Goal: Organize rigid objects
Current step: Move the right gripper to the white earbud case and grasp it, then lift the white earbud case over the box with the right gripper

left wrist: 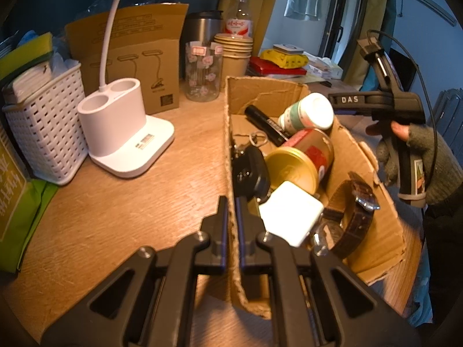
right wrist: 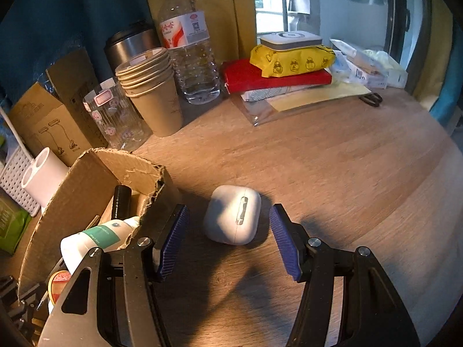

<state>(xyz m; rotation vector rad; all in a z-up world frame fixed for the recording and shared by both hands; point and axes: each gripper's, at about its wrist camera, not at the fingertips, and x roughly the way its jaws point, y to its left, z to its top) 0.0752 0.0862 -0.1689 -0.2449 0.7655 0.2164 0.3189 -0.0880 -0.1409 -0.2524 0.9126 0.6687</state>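
Note:
A torn cardboard box lies on the wooden desk. It holds a gold tin, a white and green bottle, a black marker, a white charger, a brown watch and a black device. My left gripper is shut on the box's left wall. My right gripper is open around a white earbud case on the desk, just right of the box. Its fingers do not touch the case.
A white lamp base, white basket, glass jar, stacked paper cups, steel mug and water bottle stand behind. Books and a yellow pack lie at back right, scissors beyond.

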